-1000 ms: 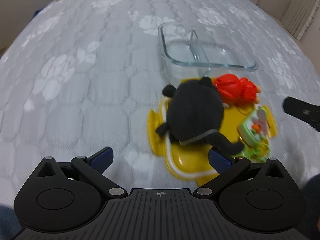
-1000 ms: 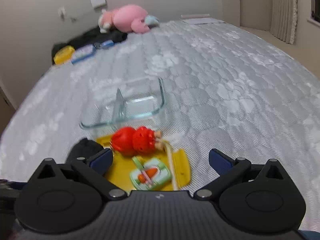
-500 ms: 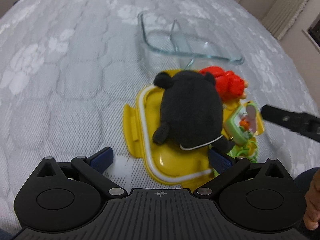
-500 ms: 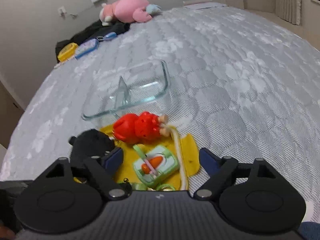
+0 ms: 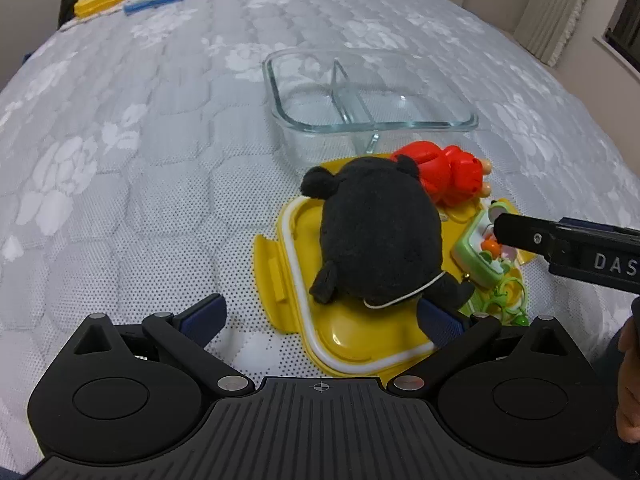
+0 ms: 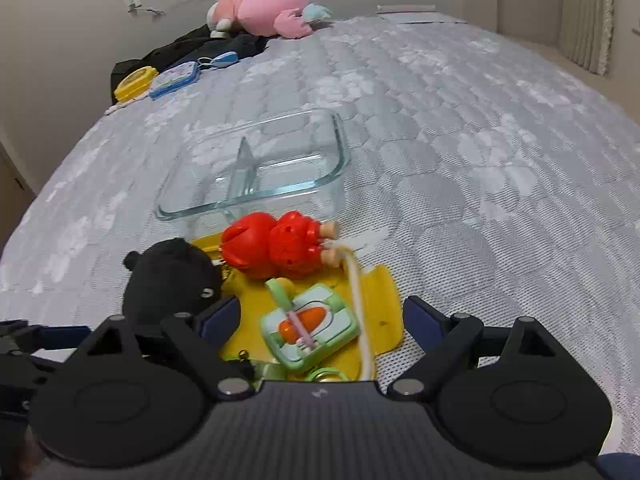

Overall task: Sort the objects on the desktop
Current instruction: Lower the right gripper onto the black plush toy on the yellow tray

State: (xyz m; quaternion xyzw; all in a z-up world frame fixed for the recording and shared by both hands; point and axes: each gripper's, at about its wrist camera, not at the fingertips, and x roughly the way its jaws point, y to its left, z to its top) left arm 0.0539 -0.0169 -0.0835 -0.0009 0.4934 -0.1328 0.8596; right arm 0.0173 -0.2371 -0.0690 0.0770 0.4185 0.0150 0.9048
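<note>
Since 0.5 s ago your left gripper [image 5: 320, 318] has backed off and tilted up; the glass dish [image 5: 370, 94] now shows whole. Its fingers stand wide apart, empty, straddling the black plush [image 5: 380, 236] on the yellow lid [image 5: 360, 344]. Your right gripper [image 6: 322, 316], also spread and empty, hangs over the green toy [image 6: 308, 330]. Red toy [image 6: 276, 250] lies on the lid just beside the dish.

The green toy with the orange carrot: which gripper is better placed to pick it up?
Right. The right gripper is open directly over the green carrot toy; the left gripper faces the black plush toy.
</note>
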